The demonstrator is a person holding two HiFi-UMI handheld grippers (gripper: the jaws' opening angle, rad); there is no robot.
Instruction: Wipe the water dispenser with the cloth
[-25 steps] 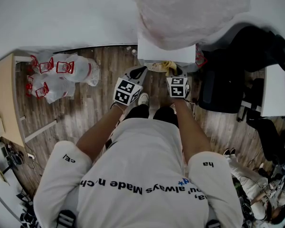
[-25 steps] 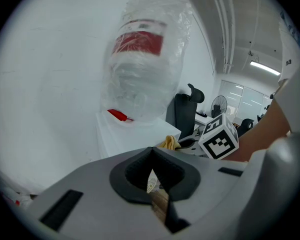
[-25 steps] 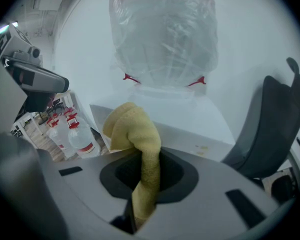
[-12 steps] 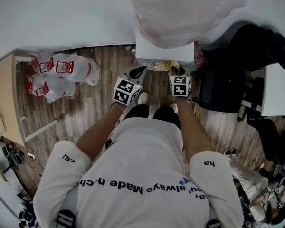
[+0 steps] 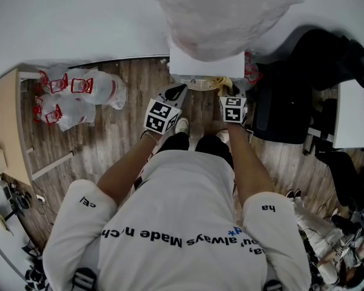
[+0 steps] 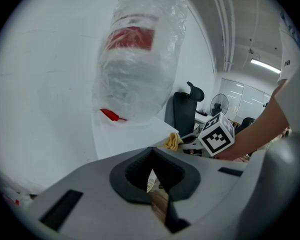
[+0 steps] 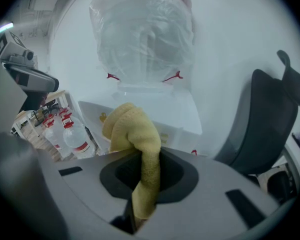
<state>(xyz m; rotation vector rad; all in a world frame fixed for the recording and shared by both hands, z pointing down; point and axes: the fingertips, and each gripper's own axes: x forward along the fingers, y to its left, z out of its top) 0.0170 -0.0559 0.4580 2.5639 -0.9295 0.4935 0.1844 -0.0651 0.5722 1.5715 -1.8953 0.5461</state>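
Observation:
The white water dispenser (image 5: 206, 65) stands in front of me, topped by a bottle wrapped in clear plastic (image 5: 224, 11). My right gripper (image 5: 229, 91) is shut on a yellow cloth (image 5: 223, 85), which is at the dispenser's front edge near its right corner. In the right gripper view the cloth (image 7: 135, 134) bunches above the jaws of the right gripper (image 7: 140, 184), with the dispenser (image 7: 155, 111) and bottle (image 7: 145, 39) just beyond. My left gripper (image 5: 176, 93) is held by the dispenser's left front, shut and holding nothing (image 6: 157, 184).
Packs of water bottles (image 5: 79, 96) lie on the wooden floor at the left, beside a wooden desk (image 5: 3, 126). A black office chair (image 5: 285, 108) stands close to the dispenser's right. A white table (image 5: 355, 117) is farther right.
My right gripper has slid the cloth a little to the right along the dispenser's front edge. The left gripper has barely moved.

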